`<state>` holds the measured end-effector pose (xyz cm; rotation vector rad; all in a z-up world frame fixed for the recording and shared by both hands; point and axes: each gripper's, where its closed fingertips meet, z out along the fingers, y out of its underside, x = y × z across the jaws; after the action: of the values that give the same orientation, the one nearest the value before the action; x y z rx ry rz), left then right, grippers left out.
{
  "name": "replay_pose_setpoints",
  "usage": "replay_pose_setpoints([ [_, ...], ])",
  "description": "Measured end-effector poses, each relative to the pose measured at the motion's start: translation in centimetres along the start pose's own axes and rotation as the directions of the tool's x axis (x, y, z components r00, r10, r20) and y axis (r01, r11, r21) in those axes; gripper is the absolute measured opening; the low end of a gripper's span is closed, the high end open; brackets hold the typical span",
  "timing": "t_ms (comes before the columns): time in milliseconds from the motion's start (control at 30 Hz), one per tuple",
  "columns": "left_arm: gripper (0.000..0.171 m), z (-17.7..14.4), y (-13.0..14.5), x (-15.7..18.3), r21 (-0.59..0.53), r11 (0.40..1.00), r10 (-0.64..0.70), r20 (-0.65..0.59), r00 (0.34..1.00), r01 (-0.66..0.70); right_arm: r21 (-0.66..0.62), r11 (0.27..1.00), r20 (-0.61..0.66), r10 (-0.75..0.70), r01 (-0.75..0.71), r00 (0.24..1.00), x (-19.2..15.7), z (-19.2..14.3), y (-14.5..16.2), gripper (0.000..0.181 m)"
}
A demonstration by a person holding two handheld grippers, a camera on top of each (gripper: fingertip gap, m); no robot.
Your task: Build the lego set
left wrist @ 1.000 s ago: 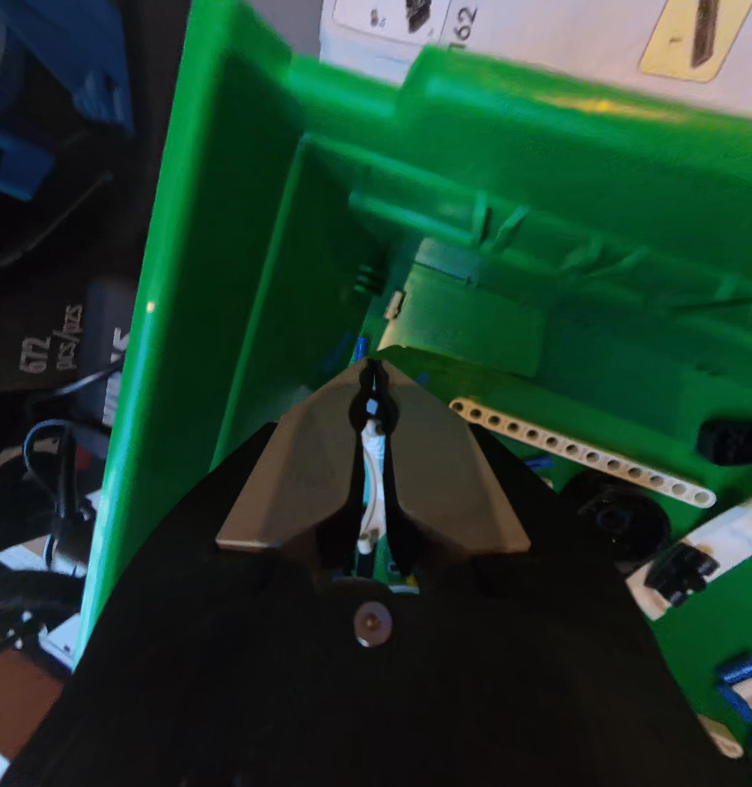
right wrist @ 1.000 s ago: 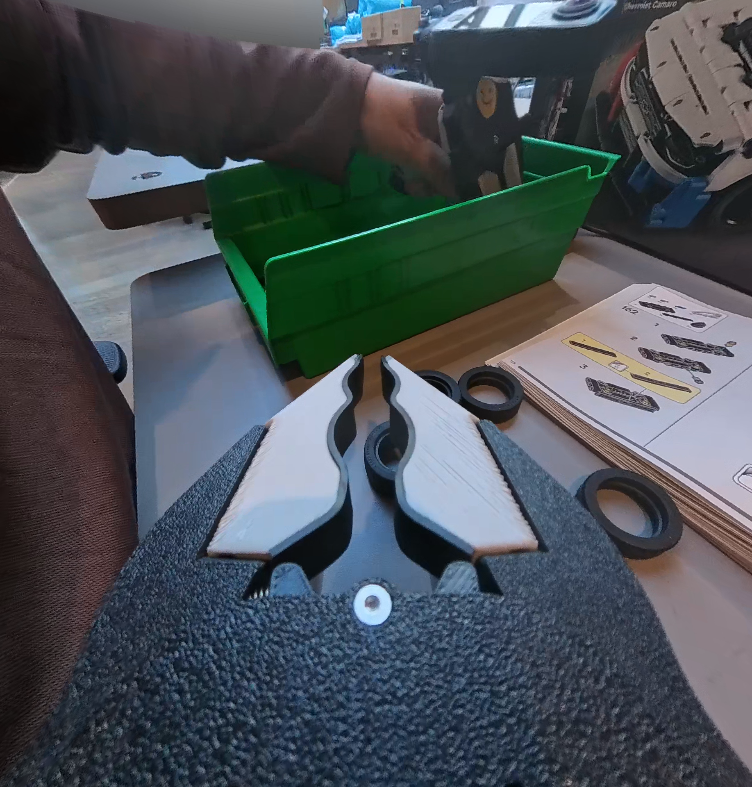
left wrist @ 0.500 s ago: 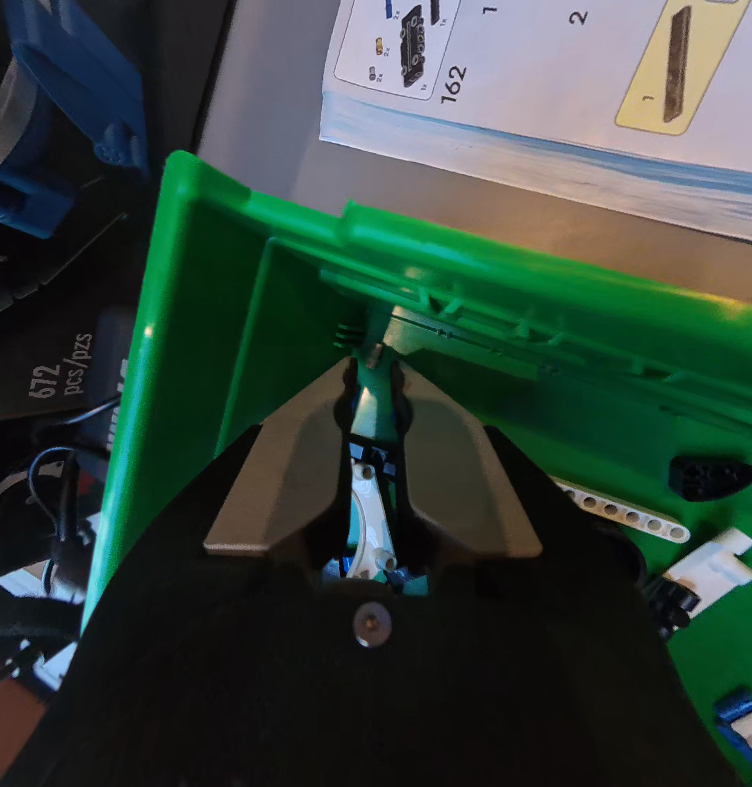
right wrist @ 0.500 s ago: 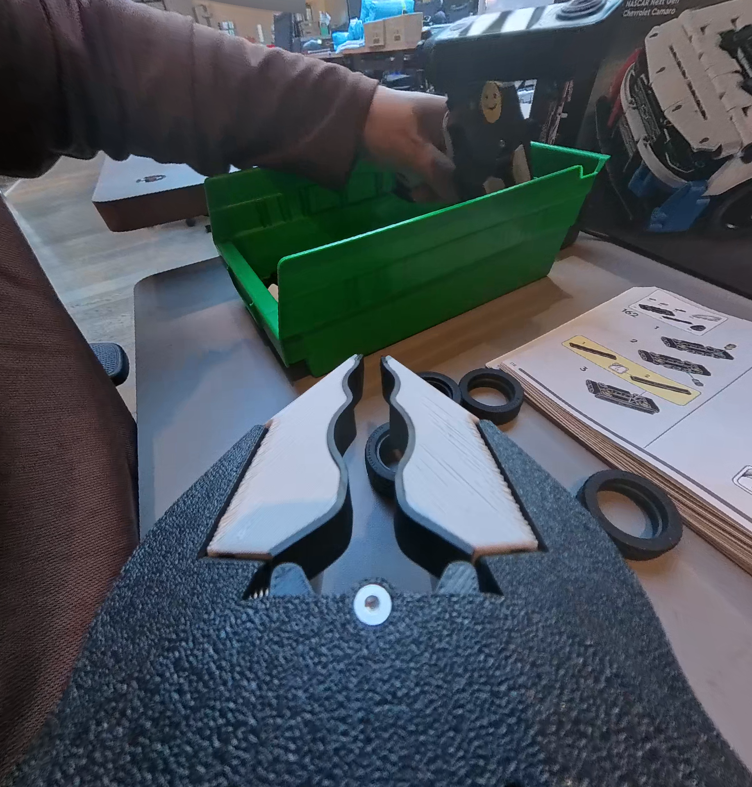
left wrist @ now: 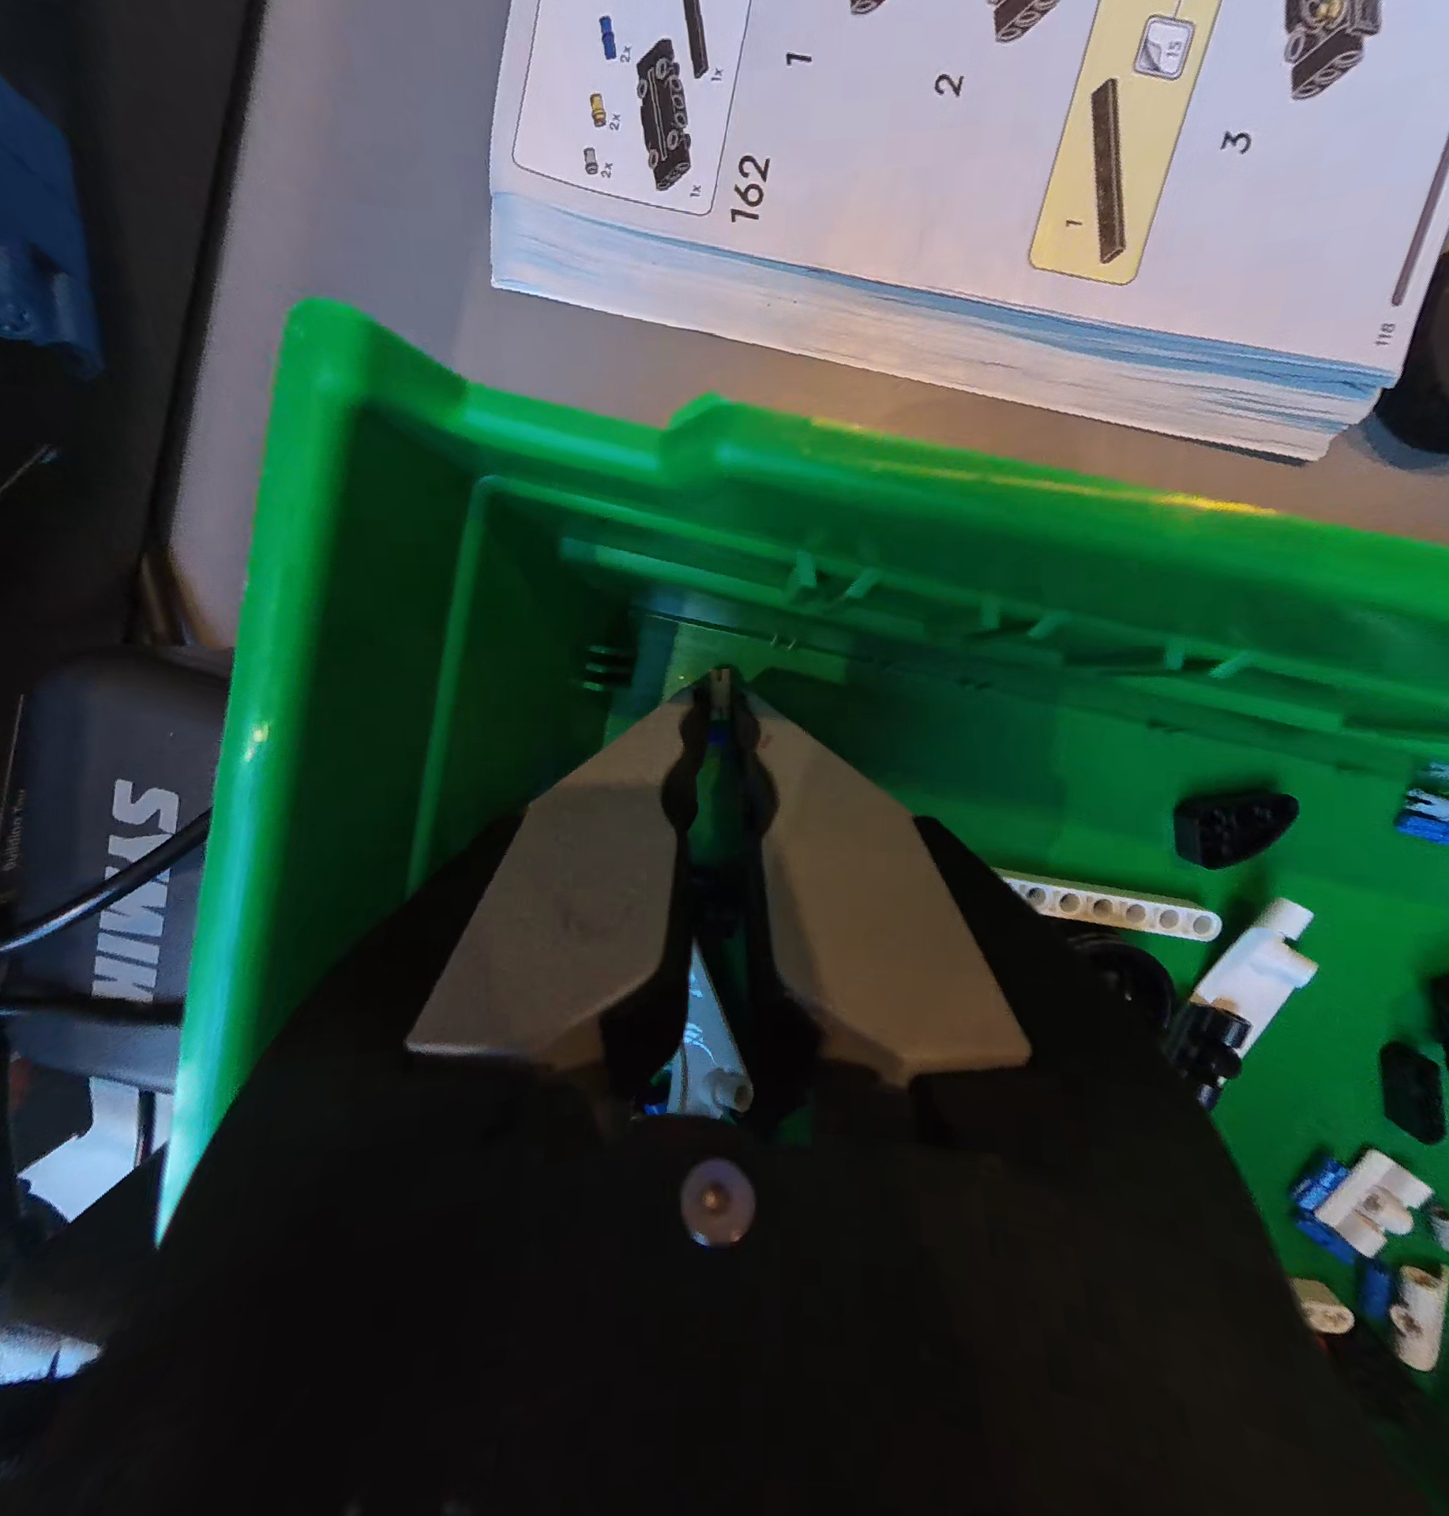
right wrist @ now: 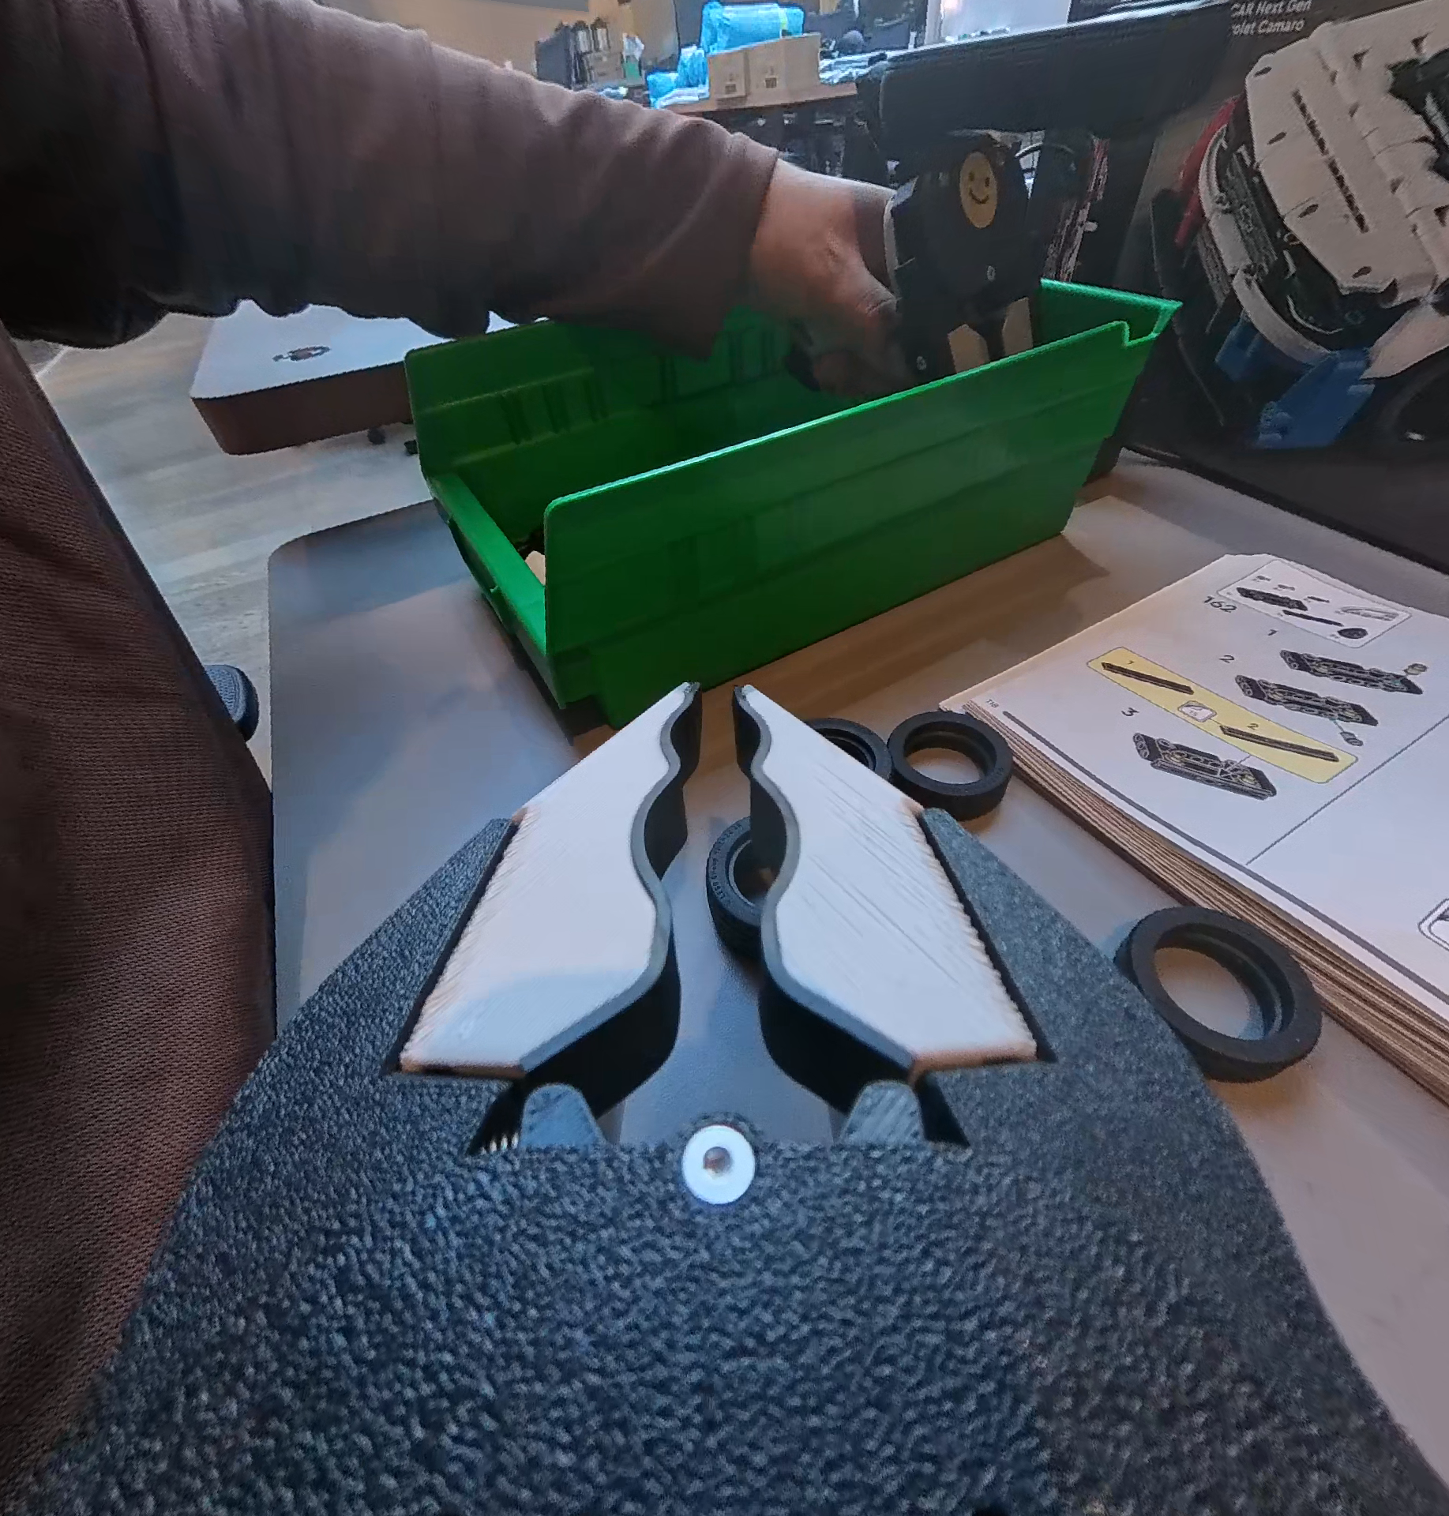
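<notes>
Jaws first: the left gripper [left wrist: 719,697] is pinched nearly closed on a tiny grey-and-blue pin-like Lego piece [left wrist: 719,687] right at its tips, held over the corner of the green plastic parts bin [left wrist: 360,623]. The right gripper [right wrist: 717,705] just hovers over the table with a narrow gap between its jaws and nothing in it, near four black rubber Lego tyres [right wrist: 949,763].

What could go wrong, imo: that pin is only caught by the very tips, so any twist or a bump on the bin wall while lifting out could pop it loose. It would drop among the loose pieces on the bin floor, like the white perforated beam [left wrist: 1115,906] and the black wedge piece [left wrist: 1233,828], and be a pain to find again. The bin wall is high and close, so clipping it seems a real risk.

Surface is a smooth grey-brown tabletop [right wrist: 393,738], with an open white instruction booklet [right wrist: 1295,738] beside the bin. Behind sits a dark product box with a car picture [right wrist: 1361,205], and further back a big room with a wooden floor and stacked boxes.
</notes>
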<state>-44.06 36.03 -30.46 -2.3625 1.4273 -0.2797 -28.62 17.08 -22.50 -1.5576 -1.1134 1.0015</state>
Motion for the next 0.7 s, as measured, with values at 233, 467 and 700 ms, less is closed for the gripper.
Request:
replay_pose_setpoints([
  [233, 0.003, -0.4, 0.4, 0.6, -0.024, 1.000, -0.010, -0.005, 1.000, 0.009, -0.004, 1.000, -0.001, -0.008, 0.008, 1.000, -0.1, 0.0, 0.1, 0.006],
  [467, 0.003, -7.1, -0.1, 1.8, 0.056, 0.990, 0.113, 0.240, 0.964, -0.130, 0.015, 1.000, 0.000, -0.023, 0.023, 1.000, -0.3, -0.2, -0.2, 0.006],
  [700, 0.003, -15.6, -6.0, 13.1, 0.282, 0.881, 0.199, 0.507, 0.839, -0.379, 0.079, 0.993, 0.050, 0.086, -0.089, 0.995, -0.1, -1.1, -3.5, 0.009],
])
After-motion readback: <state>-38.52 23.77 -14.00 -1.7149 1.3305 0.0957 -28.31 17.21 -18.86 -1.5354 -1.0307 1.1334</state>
